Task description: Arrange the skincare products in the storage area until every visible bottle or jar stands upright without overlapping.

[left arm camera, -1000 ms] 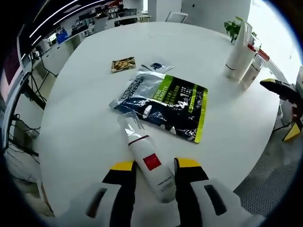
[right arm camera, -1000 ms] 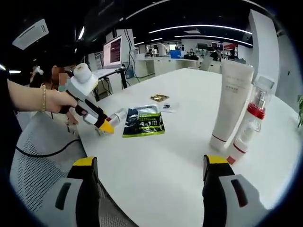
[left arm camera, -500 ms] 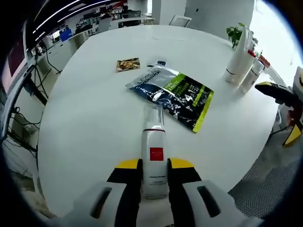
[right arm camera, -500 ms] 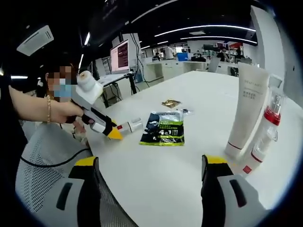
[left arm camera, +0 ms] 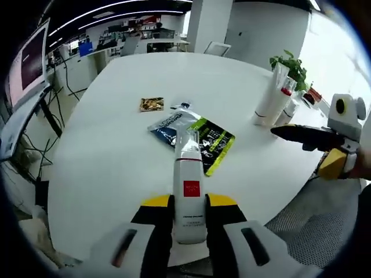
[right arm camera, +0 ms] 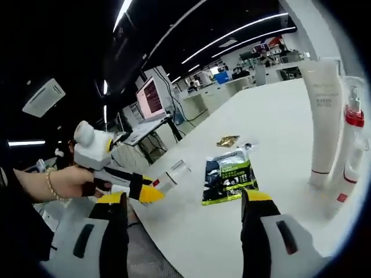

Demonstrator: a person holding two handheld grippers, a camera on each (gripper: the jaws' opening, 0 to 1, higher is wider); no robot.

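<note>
Left tool (left arm camera: 188, 204) clamps the bottle (left arm camera: 188, 185), hiding its base; right tool (right arm camera: 184, 202) gapes.

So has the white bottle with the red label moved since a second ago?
Yes. The white bottle lay on the table against the green-and-black pouch; now the left gripper holds it lifted clear, off the table.
</note>
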